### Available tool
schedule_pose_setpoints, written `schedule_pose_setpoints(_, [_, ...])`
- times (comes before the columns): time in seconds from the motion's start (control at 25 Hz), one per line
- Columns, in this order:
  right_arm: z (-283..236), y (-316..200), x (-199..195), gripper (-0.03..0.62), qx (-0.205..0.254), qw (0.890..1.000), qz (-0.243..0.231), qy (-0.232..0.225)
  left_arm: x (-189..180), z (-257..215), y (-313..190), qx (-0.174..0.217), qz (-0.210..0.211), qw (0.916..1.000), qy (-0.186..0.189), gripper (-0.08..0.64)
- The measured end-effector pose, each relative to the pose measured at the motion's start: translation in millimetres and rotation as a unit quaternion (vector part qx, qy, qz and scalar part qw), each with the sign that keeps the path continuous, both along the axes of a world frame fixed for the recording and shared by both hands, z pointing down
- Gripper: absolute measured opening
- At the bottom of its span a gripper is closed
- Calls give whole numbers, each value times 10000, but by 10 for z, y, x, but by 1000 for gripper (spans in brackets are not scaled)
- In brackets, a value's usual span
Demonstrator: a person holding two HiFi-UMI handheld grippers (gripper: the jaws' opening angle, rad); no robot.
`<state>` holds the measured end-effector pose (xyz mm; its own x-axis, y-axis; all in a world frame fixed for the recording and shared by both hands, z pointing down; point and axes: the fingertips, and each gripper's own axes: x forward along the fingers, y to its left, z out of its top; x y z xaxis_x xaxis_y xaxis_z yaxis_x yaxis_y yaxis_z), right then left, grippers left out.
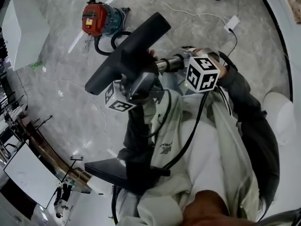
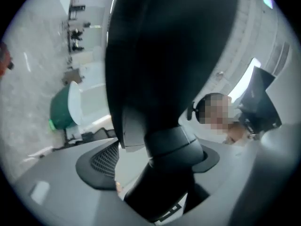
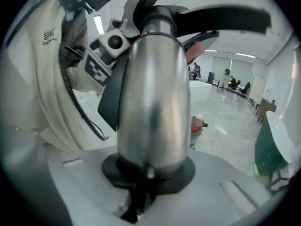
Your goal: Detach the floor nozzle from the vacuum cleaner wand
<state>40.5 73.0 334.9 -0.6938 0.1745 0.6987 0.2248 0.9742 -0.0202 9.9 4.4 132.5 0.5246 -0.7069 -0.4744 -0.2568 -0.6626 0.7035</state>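
- Floor nozzle (image 1: 128, 48): held up at chest level, apparently still seated on the wand (image 3: 153, 107).
- Right gripper (image 3: 148, 171): clamped on the wand.
- Left gripper (image 2: 155, 164): jaws apart, nozzle neck (image 2: 171, 142) standing between them (unpinched).
- Handling: close firmly on the neck, then pull straight along the wand's axis.

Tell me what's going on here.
A person holds a gripper in each hand and has a vacuum's front end up off the floor. The right gripper is clamped on the metal wand. The left gripper has its jaws apart round the neck of the dark floor nozzle, not pressing it. The nozzle looks still joined to the wand. The red vacuum body sits on the floor.
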Motion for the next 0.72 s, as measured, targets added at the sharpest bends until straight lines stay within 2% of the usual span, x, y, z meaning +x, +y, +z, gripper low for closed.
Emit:
schedule_pose_setpoints(0.08, [-143,180,-30,51,-178,9995,-215,-125,92,-233,218,606,857,9944,115,442])
schedule_pose_setpoints(0.12, [-221,246,-80,52,-259,9990,-313,-171,55,-333,300,829,1144,9897,213,454])
schedule_pose_setpoints(0.2, [-345,314,-217,52,-348,9981,-461,-224,-91,-494,390,1124,1389,9831,397,466])
schedule_pose_setpoints(0.24, [-380,308,-301,52,-326,9981,-454,-238,-180,-540,396,1171,1330,9832,432,465])
schedule_pose_setpoints(0.32, [-410,257,-481,54,-148,9993,-219,-263,-388,-565,391,1100,944,9884,449,451])
schedule_pose_setpoints(0.44, [-416,198,-648,54,280,9986,412,-169,-729,-499,425,771,121,9964,326,379])
schedule_pose_setpoints(0.52, [-403,193,-686,54,505,9961,724,-21,-881,-419,466,521,-134,9980,328,360])
schedule_pose_setpoints(0.56, [-396,238,-689,54,536,9960,721,35,-896,-406,527,555,-26,9978,364,359])
schedule_pose_setpoints(0.6, [-397,332,-686,54,485,9972,574,53,-865,-427,629,760,277,9960,392,360])
schedule_pose_setpoints(0.64, [-406,454,-682,54,372,9988,329,30,-798,-476,763,1093,735,9904,428,371])
schedule_pose_setpoints(0.72, [-440,664,-680,55,121,9998,-149,-71,-669,-569,1006,1733,1629,9697,557,408])
